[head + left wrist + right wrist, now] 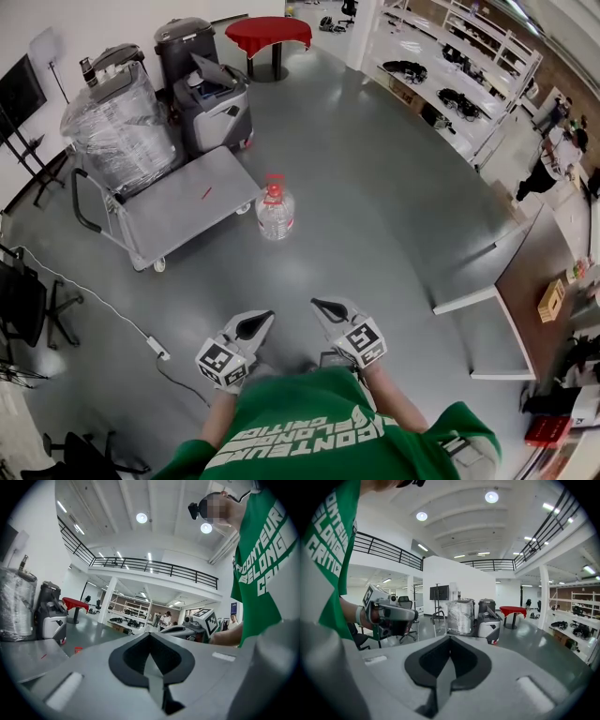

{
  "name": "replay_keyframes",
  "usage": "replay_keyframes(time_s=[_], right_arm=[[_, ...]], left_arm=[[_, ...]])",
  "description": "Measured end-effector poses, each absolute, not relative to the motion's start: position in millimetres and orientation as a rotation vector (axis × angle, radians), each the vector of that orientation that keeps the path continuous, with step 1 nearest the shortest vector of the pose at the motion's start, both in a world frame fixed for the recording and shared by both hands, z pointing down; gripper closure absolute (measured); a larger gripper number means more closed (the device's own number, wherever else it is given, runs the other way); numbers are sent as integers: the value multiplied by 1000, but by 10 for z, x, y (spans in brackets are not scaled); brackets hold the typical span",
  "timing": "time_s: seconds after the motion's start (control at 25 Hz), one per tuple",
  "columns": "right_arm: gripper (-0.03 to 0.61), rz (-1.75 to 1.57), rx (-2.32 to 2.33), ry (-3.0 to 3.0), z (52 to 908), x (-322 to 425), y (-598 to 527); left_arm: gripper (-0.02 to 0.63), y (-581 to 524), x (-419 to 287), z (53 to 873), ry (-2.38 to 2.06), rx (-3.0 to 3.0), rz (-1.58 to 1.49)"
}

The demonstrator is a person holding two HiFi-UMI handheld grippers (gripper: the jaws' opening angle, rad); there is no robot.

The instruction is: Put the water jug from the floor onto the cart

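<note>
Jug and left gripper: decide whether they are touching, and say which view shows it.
Apart. The head view shows a stretch of floor between the jug and the left gripper.

We see the water jug standing upright on the grey floor, just beside the cart, which carries a wrapped bundle. Our 2 tools, left gripper and right gripper, hover well apart from it.

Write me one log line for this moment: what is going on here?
stage: before pickup | left gripper: shut, empty | right gripper: shut, empty | water jug: upright on floor beside cart, untouched
</note>
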State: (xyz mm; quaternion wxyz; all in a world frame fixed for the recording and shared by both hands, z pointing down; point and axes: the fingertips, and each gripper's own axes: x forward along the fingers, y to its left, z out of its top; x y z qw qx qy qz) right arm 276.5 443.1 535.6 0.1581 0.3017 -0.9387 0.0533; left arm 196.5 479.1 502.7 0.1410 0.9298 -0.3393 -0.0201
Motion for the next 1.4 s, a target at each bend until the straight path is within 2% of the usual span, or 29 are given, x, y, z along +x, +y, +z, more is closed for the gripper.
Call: replay_keyframes(time_s=[0.88,1.4], right_arm=[[586,76,822,-2595,5308,1319,3891],[586,44,788,-2584,5324,642,3858]], left_arm=[[600,4123,438,5099,-978,2645,-139],[600,4063,-133,5229,-964,2617,-157]])
